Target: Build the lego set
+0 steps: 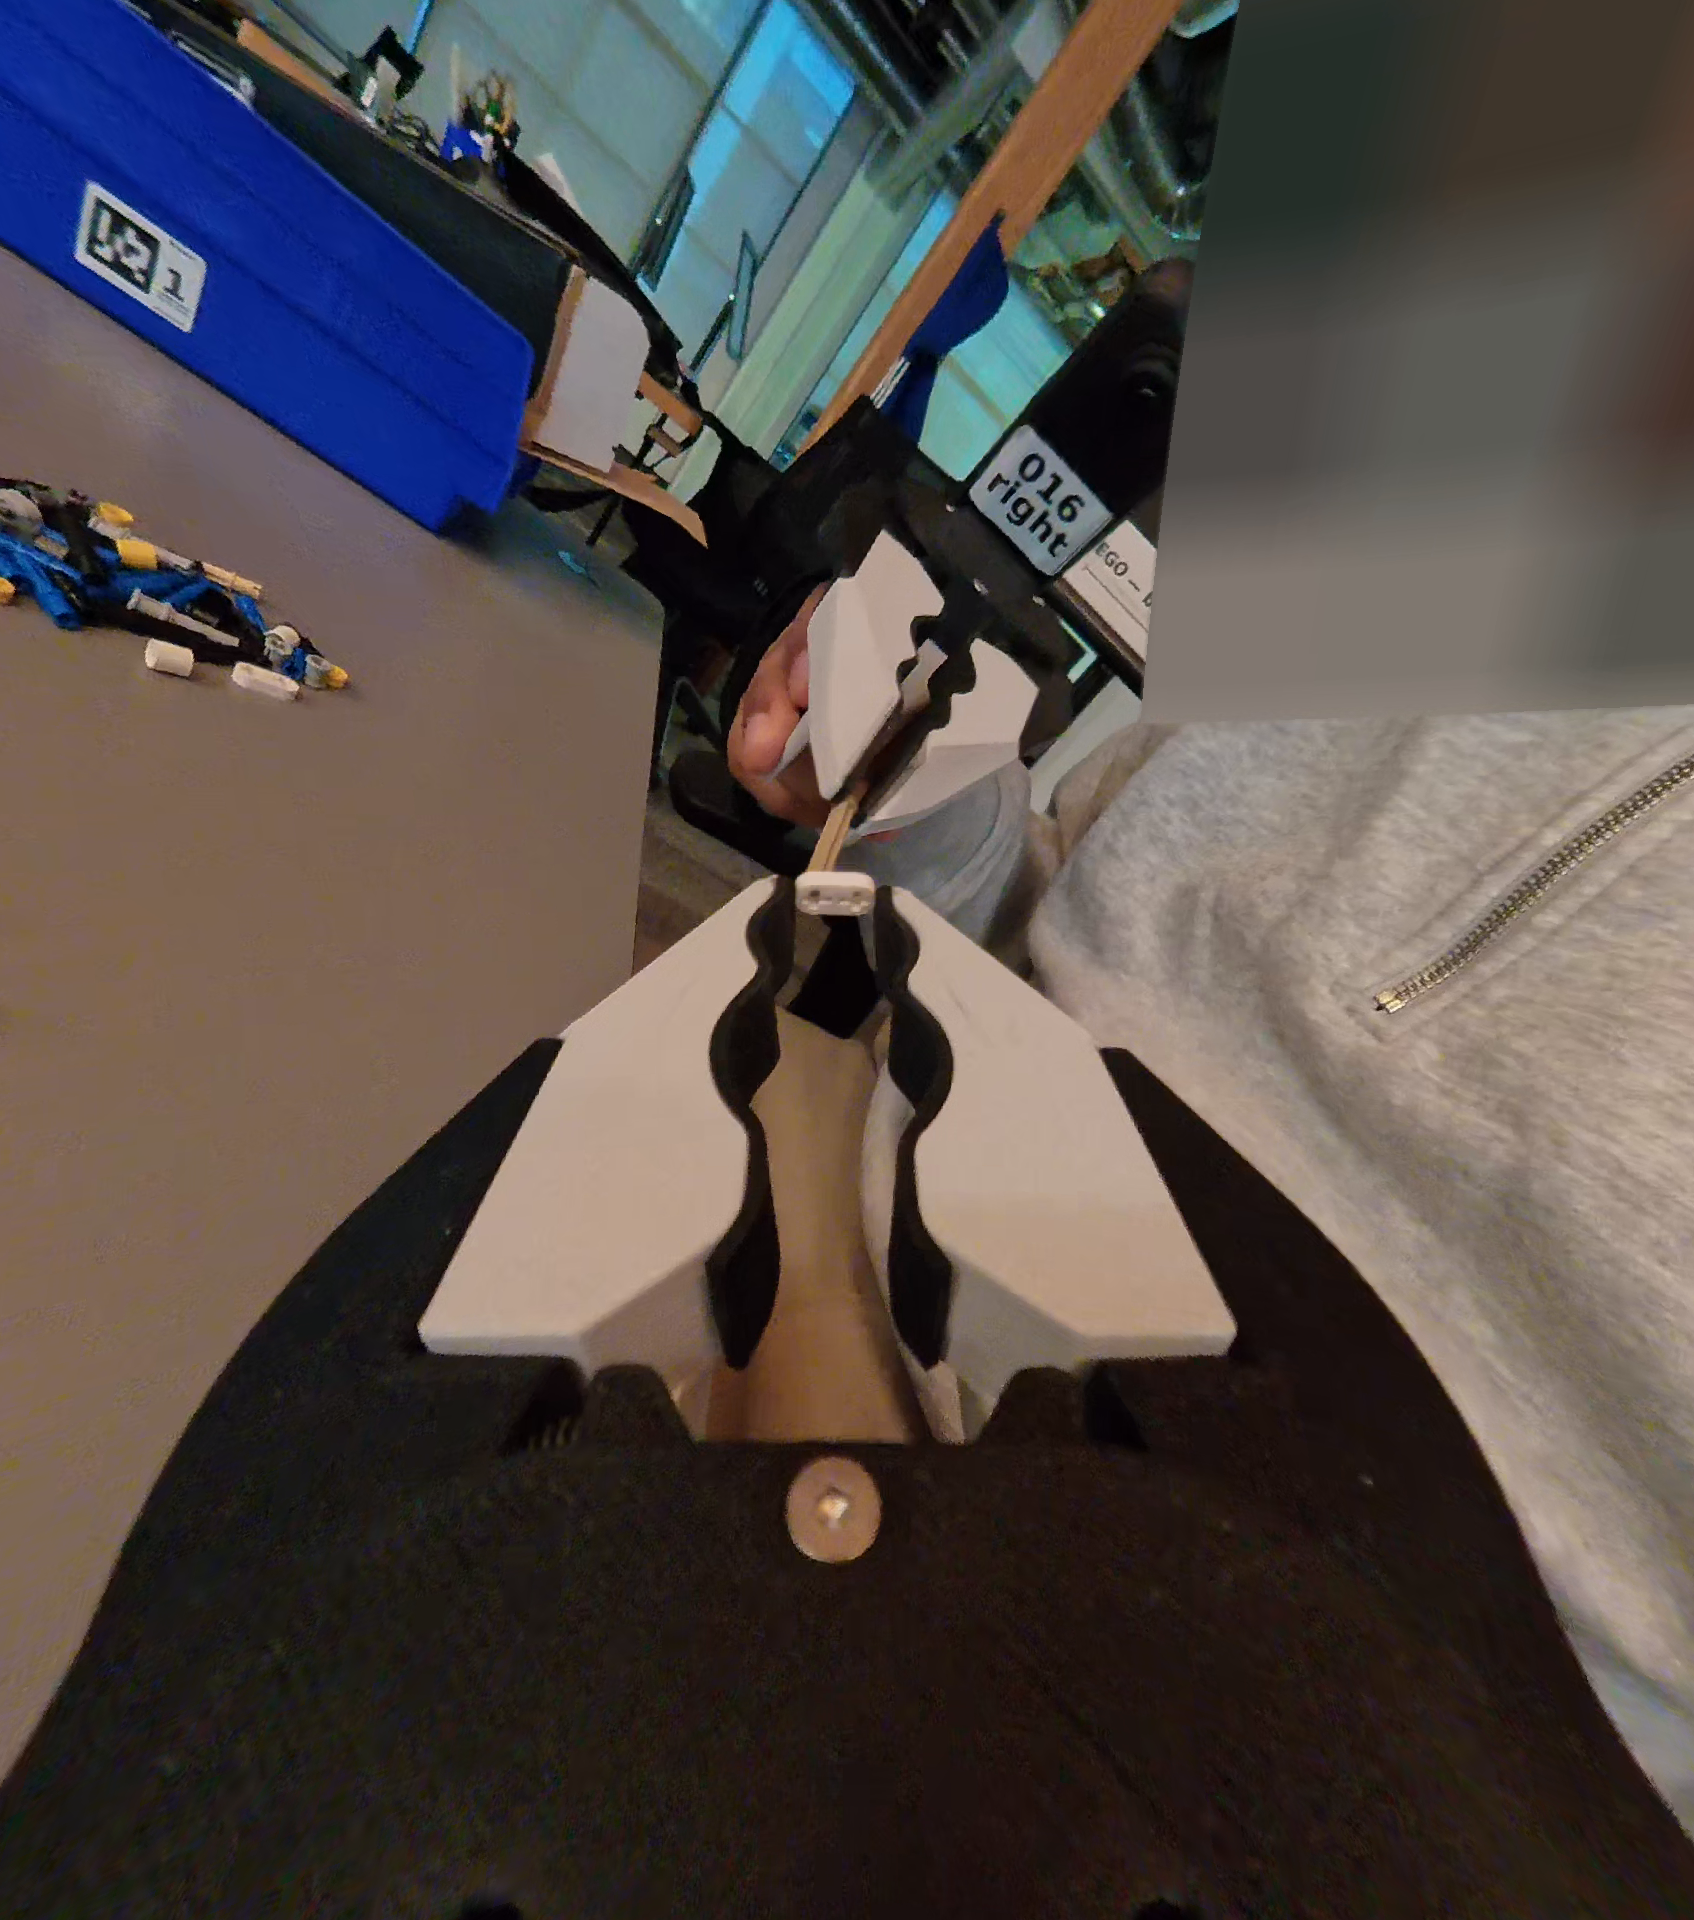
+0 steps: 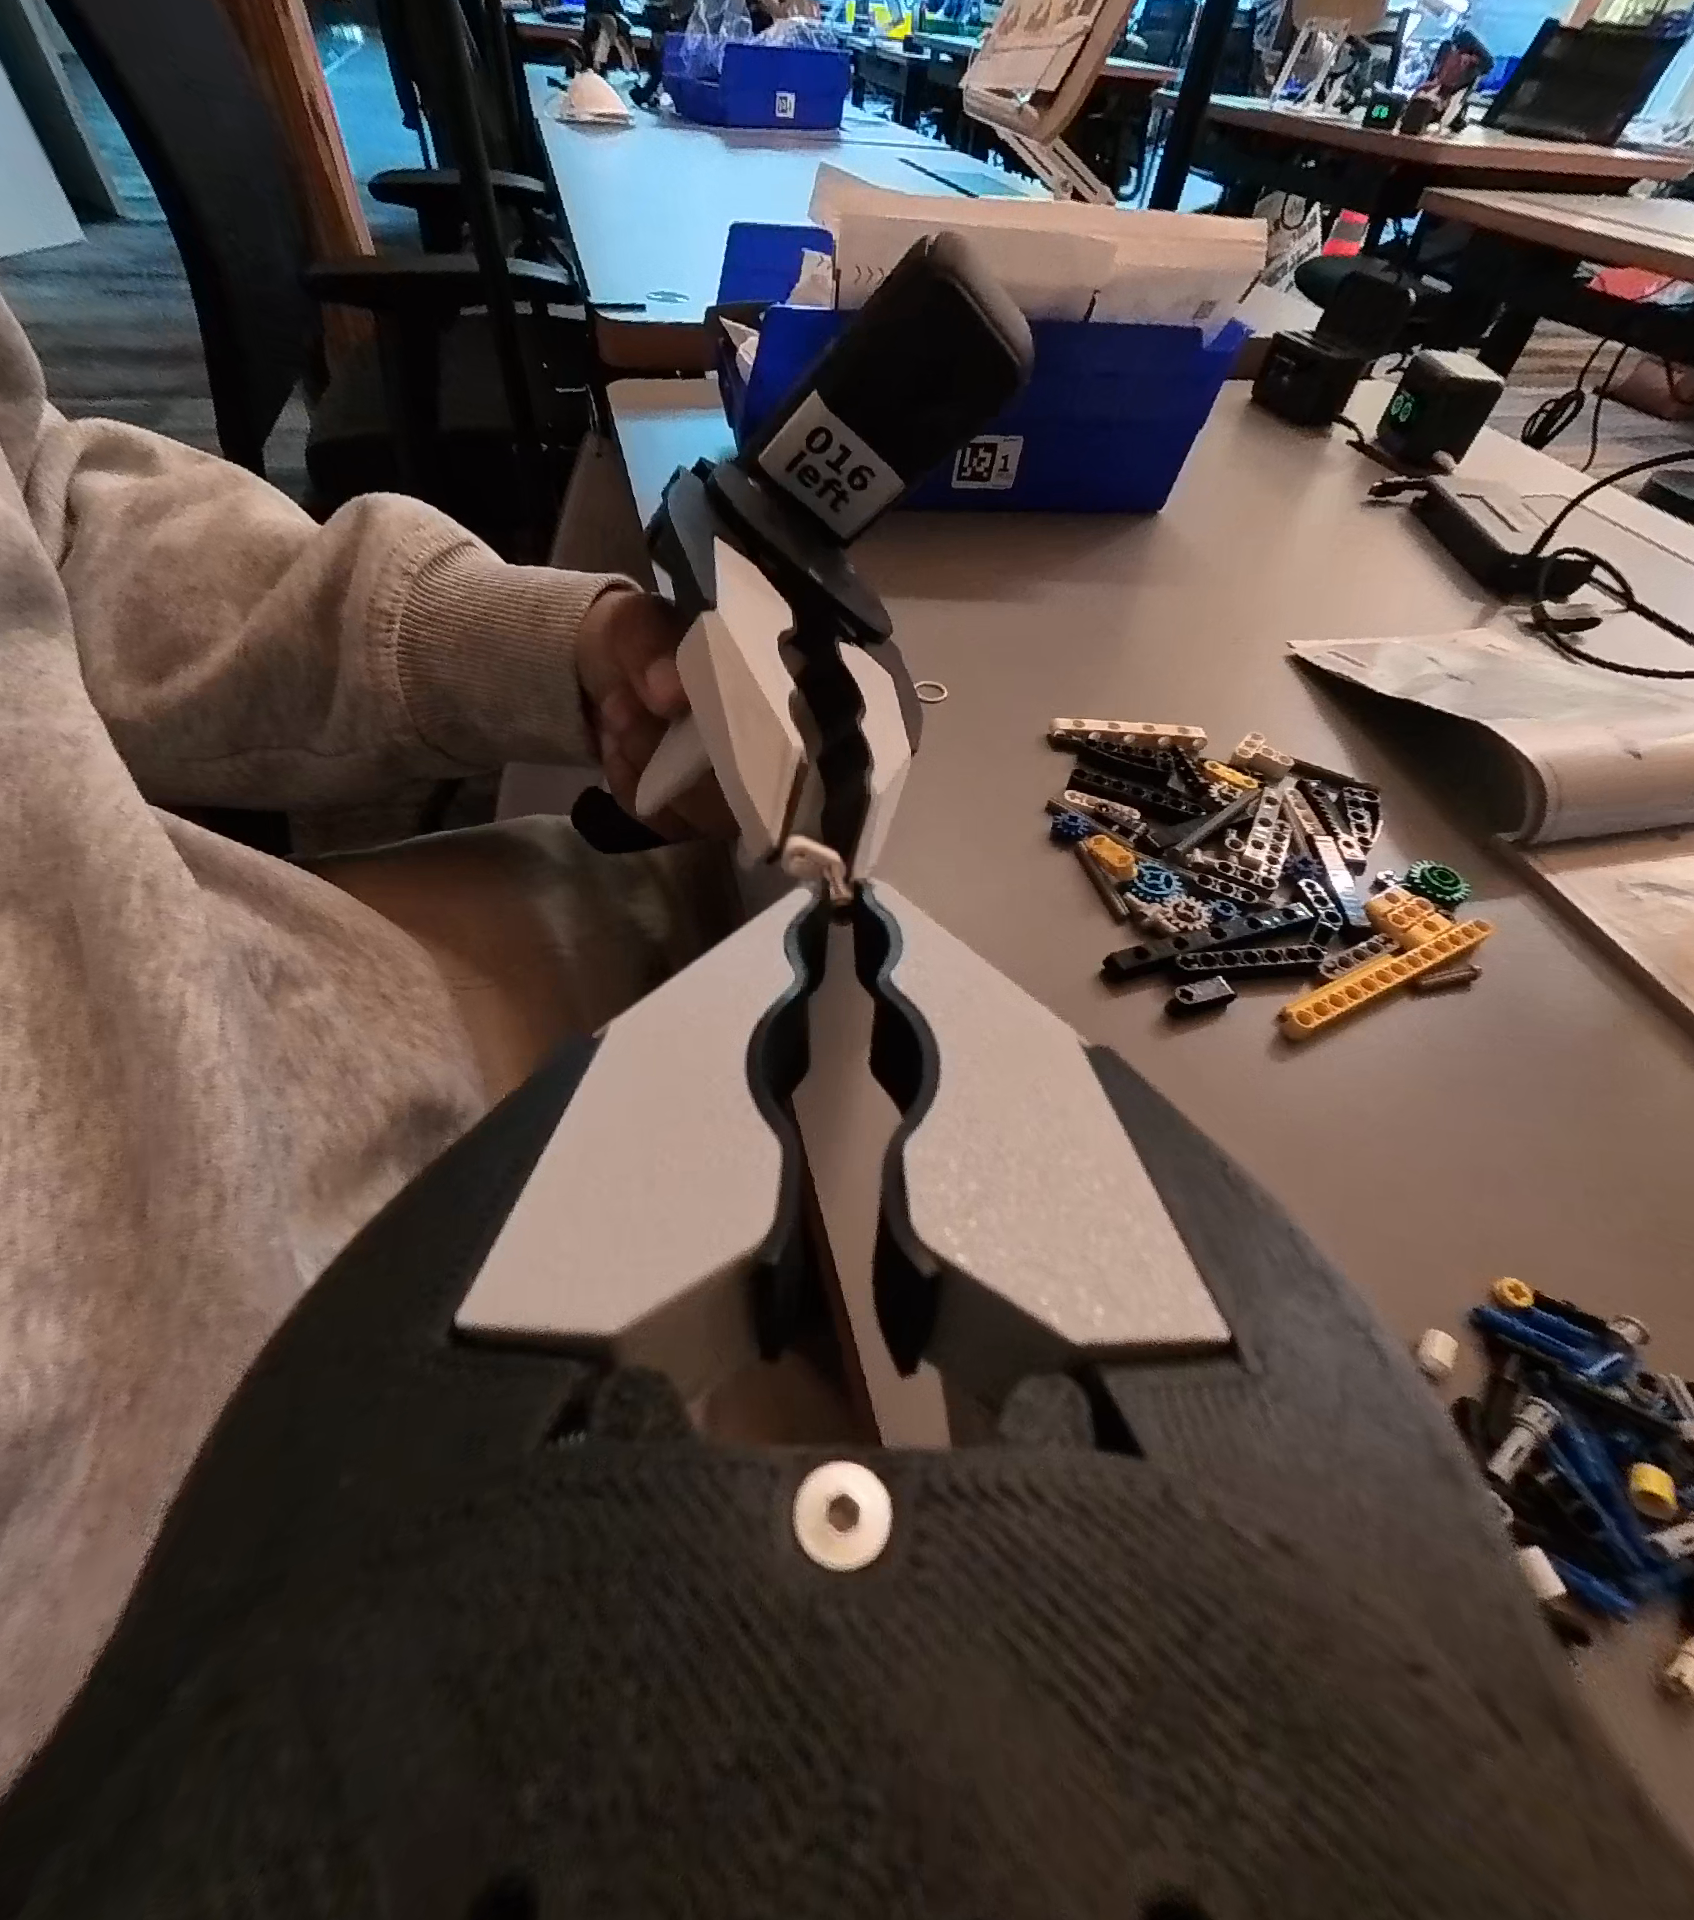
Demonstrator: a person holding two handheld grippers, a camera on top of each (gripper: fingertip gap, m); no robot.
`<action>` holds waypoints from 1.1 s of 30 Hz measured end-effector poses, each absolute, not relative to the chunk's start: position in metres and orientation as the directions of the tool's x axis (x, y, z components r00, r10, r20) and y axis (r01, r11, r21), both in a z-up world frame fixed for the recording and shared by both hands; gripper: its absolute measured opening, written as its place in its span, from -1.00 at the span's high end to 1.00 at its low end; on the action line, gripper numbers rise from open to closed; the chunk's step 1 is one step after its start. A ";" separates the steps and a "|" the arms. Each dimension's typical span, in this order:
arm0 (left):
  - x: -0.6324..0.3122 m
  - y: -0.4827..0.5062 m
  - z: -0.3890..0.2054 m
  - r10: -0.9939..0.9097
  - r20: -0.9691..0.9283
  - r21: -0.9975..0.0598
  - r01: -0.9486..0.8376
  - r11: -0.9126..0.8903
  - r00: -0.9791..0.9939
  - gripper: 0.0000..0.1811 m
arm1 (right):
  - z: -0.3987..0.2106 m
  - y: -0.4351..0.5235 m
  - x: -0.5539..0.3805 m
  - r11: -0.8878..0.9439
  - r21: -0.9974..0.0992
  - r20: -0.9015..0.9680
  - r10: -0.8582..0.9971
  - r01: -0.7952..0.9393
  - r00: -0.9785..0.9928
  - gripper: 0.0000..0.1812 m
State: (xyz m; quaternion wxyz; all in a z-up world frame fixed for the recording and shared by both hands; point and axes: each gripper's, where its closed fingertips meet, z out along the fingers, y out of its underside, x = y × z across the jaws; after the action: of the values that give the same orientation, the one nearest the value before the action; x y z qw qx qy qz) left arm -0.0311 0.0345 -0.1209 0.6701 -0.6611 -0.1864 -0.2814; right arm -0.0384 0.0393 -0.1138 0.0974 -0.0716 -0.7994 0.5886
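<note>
My left gripper [image 1: 830, 914] is shut on a small white Lego connector [image 1: 832, 896], held at its fingertips. My right gripper [image 1: 853, 800] faces it from above and is shut on a thin tan axle [image 1: 835, 836] whose end meets the white connector. In the right wrist view the right gripper [image 2: 838, 912] sits tip to tip with the left gripper [image 2: 815, 847], with the white connector [image 2: 807, 854] and the axle end [image 2: 838, 883] between them. Both are held in the air off the table's near edge, in front of a person's grey sweatshirt.
On the grey table [image 2: 1082, 1091] lie a pile of black, grey and yellow beams and gears [image 2: 1258, 862], a pile of blue and black pins [image 2: 1632, 1455] that also shows in the left wrist view [image 1: 116, 566], an open booklet [image 2: 1549, 738] and a blue bin [image 2: 1082, 416]. Both grippers' tips are close together, under 4 cm apart.
</note>
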 end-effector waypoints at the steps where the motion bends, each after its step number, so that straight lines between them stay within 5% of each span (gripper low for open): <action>1: -0.031 0.034 -0.121 -0.131 0.622 -0.781 0.624 -0.032 0.772 0.88 | -0.115 0.040 -0.039 0.295 -0.955 0.067 0.229 0.004 -0.971 0.97; 33: -0.015 0.030 -0.114 -0.267 0.639 -0.759 0.647 -0.069 0.721 0.88 | -0.115 0.039 -0.022 0.207 -0.977 -0.025 0.105 0.046 -0.994 0.98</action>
State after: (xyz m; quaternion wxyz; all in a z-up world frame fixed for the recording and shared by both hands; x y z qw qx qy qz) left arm -0.0145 0.0296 -0.1139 0.6661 -0.6457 -0.1470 -0.3431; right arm -0.0222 0.0386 -0.1150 0.0234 -0.0487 -0.7766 0.6277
